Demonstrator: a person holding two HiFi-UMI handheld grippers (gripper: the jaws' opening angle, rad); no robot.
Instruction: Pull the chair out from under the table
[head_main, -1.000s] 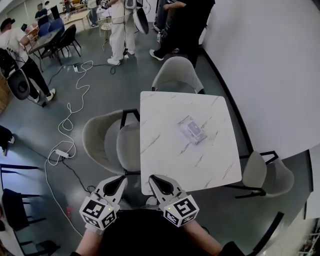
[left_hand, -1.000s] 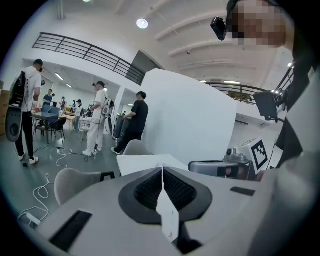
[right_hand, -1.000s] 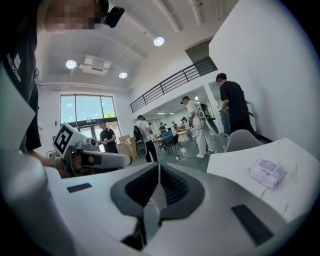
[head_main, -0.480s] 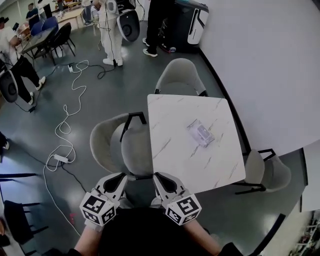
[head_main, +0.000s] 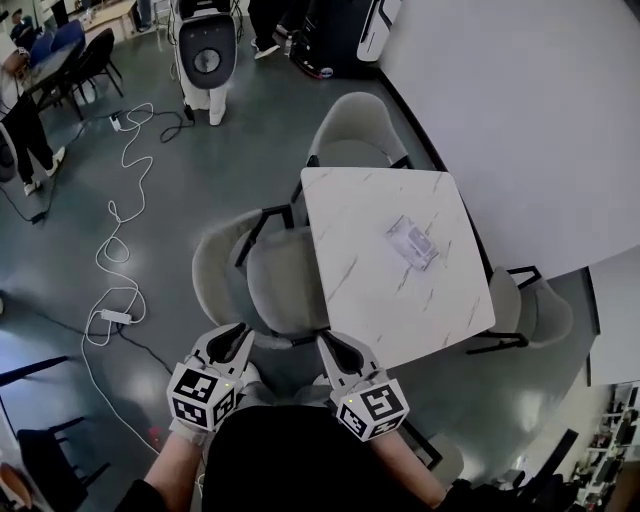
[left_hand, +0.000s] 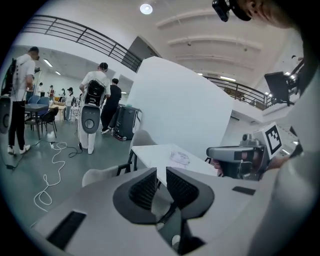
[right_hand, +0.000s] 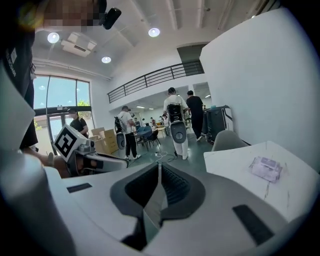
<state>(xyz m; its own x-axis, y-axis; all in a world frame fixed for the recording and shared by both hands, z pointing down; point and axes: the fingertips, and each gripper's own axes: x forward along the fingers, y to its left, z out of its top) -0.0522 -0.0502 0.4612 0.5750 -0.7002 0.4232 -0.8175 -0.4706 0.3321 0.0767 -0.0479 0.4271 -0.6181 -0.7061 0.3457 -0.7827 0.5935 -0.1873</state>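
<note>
Grey upholstery sat closer in front of us than a second before: we had swung round the marble table (head_main: 380, 230) and brought both tongs near the chair (head_main: 285, 285), which had not budged, its seat partly tucked under the table's edge on the open-floor side. Our left gripper (head_main: 232, 338) was easing its jaws apart with nothing between them, while the right gripper (head_main: 335, 348) stayed clenched on empty air. So, we judged, the approach was almost done, and the grab and the pull were all yet to come
</note>
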